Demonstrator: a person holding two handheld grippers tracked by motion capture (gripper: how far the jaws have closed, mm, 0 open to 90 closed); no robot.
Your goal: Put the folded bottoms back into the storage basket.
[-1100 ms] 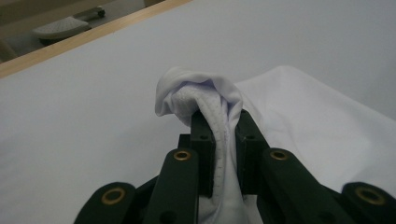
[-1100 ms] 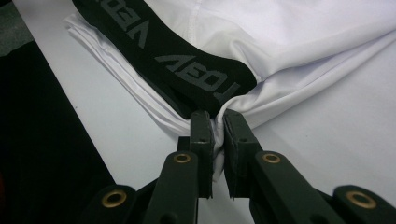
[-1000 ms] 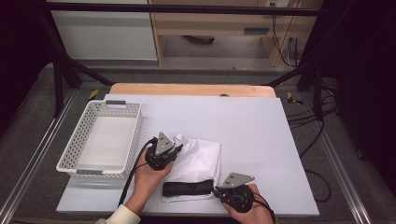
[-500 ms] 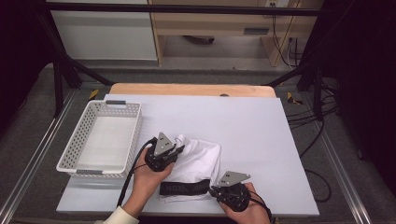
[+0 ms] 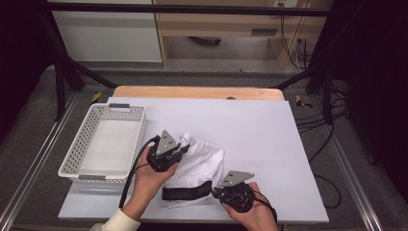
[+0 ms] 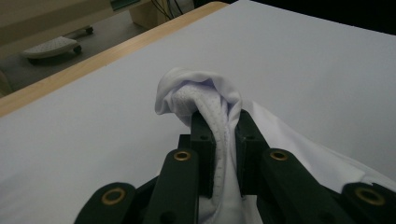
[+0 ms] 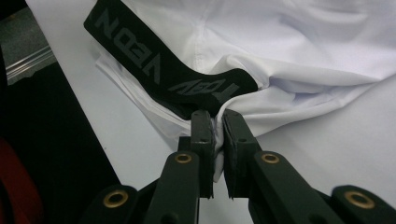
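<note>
A white garment with a black waistband bearing grey lettering lies crumpled on the near part of the white counter, just right of the basket; one bunched white corner is lifted, and the waistband's right end is pinched up

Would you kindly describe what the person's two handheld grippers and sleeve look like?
The left gripper and right gripper are matt black, each topped by a grey three-cornered plate and trailing a black cable. Close up, the black jaws are flat bars joined by brass-coloured rivets. A white cuffed sleeve shows at the left forearm.
</note>
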